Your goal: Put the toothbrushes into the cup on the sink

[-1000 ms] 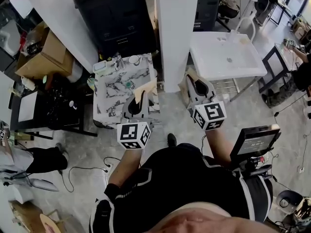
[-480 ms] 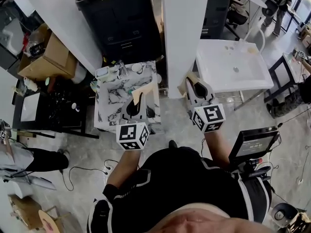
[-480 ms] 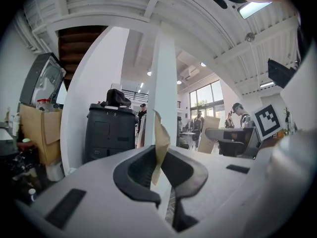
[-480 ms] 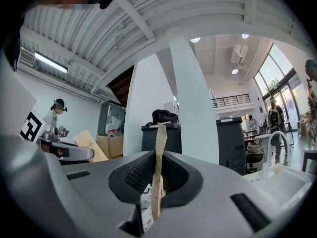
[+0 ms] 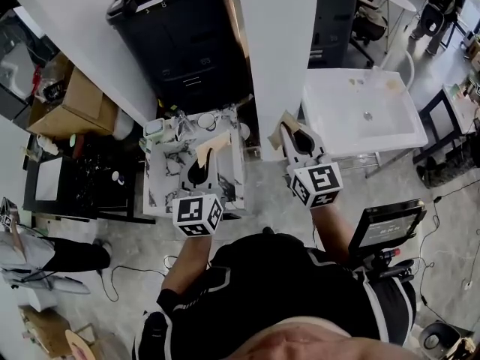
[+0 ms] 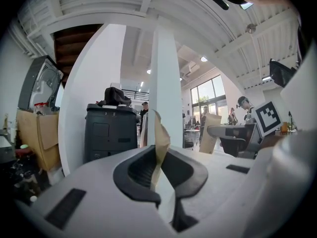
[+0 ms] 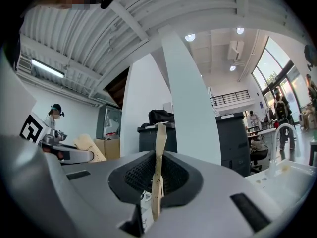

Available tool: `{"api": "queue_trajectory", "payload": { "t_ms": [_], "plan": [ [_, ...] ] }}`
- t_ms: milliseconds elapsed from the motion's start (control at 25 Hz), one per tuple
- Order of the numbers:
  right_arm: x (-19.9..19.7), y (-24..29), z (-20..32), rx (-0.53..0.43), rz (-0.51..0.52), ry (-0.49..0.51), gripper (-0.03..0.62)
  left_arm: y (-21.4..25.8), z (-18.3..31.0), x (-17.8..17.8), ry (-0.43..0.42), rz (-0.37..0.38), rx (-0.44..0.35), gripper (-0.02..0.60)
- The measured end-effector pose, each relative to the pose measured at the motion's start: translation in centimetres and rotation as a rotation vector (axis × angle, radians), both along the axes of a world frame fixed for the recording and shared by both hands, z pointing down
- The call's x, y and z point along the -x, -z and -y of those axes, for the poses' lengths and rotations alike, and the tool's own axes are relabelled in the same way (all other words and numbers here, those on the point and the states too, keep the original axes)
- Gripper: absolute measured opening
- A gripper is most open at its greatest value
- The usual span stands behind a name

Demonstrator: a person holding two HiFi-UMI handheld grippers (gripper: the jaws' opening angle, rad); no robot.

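Each gripper is shut on a flat tan paper toothbrush packet. In the head view my left gripper (image 5: 204, 156) hovers over the marble-topped stand (image 5: 161, 186), its packet (image 5: 215, 142) sticking out forward. The left gripper view shows that packet (image 6: 159, 133) pinched upright between the dark pads of the left gripper (image 6: 158, 155). My right gripper (image 5: 289, 132) sits between the white pillar (image 5: 274, 58) and the white sink (image 5: 339, 130), holding the second packet (image 5: 277, 135). In the right gripper view this thin packet (image 7: 159, 148) stands edge-on in the right gripper (image 7: 157, 172). A small white cup (image 5: 206, 121) stands at the stand's far edge.
A black bin (image 5: 187, 43) stands behind the marble stand, with cardboard boxes (image 5: 71, 103) to its left. A faucet (image 7: 285, 133) rises over the sink. A dark monitor on a stand (image 5: 386, 223) is at my right, and people stand at the far right.
The whole view has shifted: the marble stand and the sink have drawn nearer and lower in the picture. Both grippers have moved forward together, still clamped on their packets.
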State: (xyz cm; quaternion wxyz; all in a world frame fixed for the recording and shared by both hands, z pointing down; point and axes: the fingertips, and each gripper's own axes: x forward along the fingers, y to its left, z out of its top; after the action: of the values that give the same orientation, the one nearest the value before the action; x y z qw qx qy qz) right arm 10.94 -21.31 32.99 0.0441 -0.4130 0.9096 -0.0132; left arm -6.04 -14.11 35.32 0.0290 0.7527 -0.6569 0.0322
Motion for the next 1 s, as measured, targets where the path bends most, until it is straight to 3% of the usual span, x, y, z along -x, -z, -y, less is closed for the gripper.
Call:
{"api": "queue_trajectory", "payload": {
  "t_ms": [440,1000],
  "plan": [
    [4.0,-0.6,2.9,0.004,-0.018,-0.002,0.041,-0.5,3.3,4.7,-0.007,-0.007,0.006,0.032],
    [15.1,-0.8,4.4,0.028,-0.059,-0.046,0.041,-1.1,5.6,13.9,-0.1,-0.042,0.002,0.032]
  ]
}}
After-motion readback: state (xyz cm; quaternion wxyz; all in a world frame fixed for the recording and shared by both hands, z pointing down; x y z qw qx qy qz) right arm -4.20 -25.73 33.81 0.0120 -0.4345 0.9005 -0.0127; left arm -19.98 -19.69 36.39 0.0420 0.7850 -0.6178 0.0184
